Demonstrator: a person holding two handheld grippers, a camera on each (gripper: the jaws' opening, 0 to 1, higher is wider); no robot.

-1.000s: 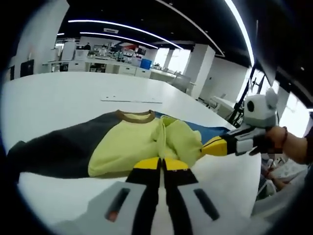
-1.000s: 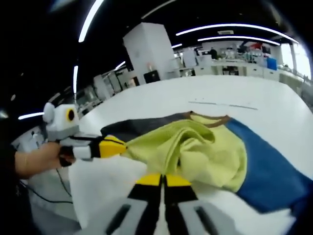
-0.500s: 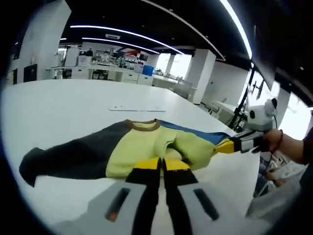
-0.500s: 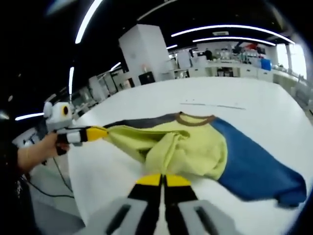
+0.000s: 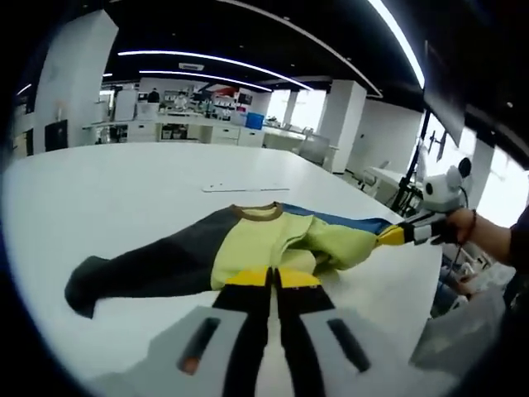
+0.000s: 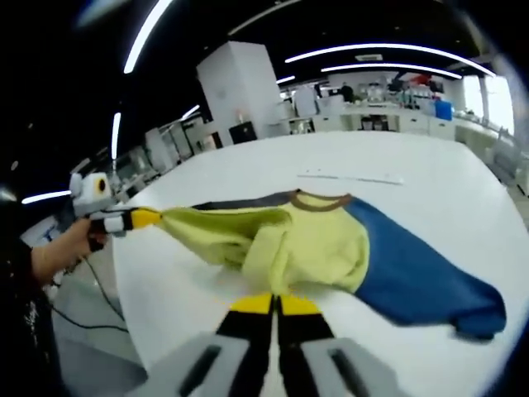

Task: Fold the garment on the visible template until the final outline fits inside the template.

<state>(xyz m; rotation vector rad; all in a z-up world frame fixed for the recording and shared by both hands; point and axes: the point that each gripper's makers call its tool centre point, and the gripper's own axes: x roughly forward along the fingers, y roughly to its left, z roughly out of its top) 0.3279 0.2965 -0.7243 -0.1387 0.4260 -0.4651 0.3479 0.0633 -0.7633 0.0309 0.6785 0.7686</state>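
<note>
A garment with a yellow body [image 5: 248, 248], brown collar [image 5: 258, 212], dark grey sleeve [image 5: 136, 269] and blue sleeve [image 5: 343, 220] lies on the white table [image 5: 116, 178]. My left gripper [image 5: 273, 278] is shut on the yellow hem at the near edge. In the right gripper view that same gripper [image 6: 145, 218] stands far left, with the hem stretched from it. My right gripper [image 6: 274, 303] is shut on bunched yellow hem [image 6: 264, 256]; in the left gripper view it [image 5: 396, 236] pulls the hem out to the right. The blue sleeve [image 6: 417, 281] trails right.
A thin pale strip marking [image 5: 240, 188] lies on the table beyond the collar, also the strip [image 6: 351, 176] in the right gripper view. A person's hand [image 5: 463, 227] holds the right gripper past the table's edge. Benches and pillars stand far behind.
Both grippers have drawn apart and back from the garment with the hem held. The yellow hem now stretches wider between them, and the body lies flatter and looks farther off.
</note>
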